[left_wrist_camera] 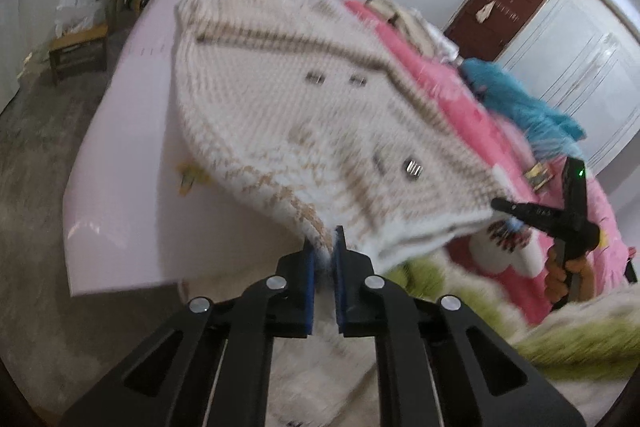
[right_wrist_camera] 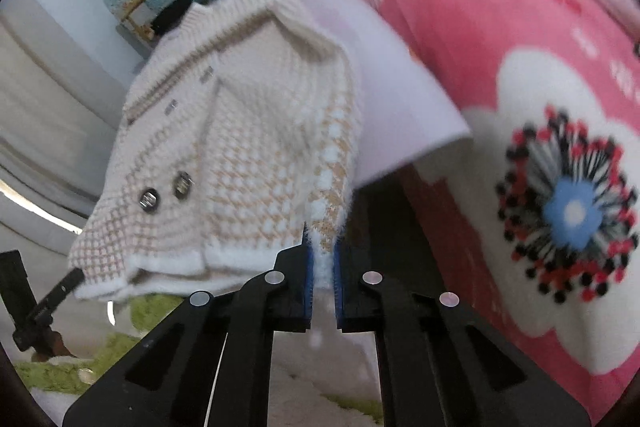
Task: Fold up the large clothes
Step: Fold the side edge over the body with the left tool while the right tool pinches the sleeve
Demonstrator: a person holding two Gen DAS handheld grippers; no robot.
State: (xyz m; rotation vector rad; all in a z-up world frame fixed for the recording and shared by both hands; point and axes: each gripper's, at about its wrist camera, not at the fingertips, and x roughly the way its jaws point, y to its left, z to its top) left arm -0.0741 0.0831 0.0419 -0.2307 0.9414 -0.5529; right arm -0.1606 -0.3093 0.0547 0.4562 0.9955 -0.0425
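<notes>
- The knitted cardigan (left_wrist_camera: 304,115), cream with beige check and metal buttons, is held lifted above the bed, stretched between the two grippers by its lower edge.
- The left gripper (left_wrist_camera: 325,247) is seen clamped on one corner of the white hem, its blue-padded fingers (left_wrist_camera: 308,267) drawn close together on the cloth.
- The right gripper (right_wrist_camera: 322,259) is likewise closed on the other hem corner, with white knit pinched between its pads.
- In the left wrist view the right gripper (left_wrist_camera: 560,223) appears at the garment's far corner; in the right wrist view the left gripper (right_wrist_camera: 44,307) appears at the lower left.
- A pale pink sheet (left_wrist_camera: 128,147) lies under the cardigan.
- A pink floral blanket (right_wrist_camera: 520,107) is seen beside the sheet.
- A blue garment (left_wrist_camera: 520,99) rests on the blanket.
</notes>
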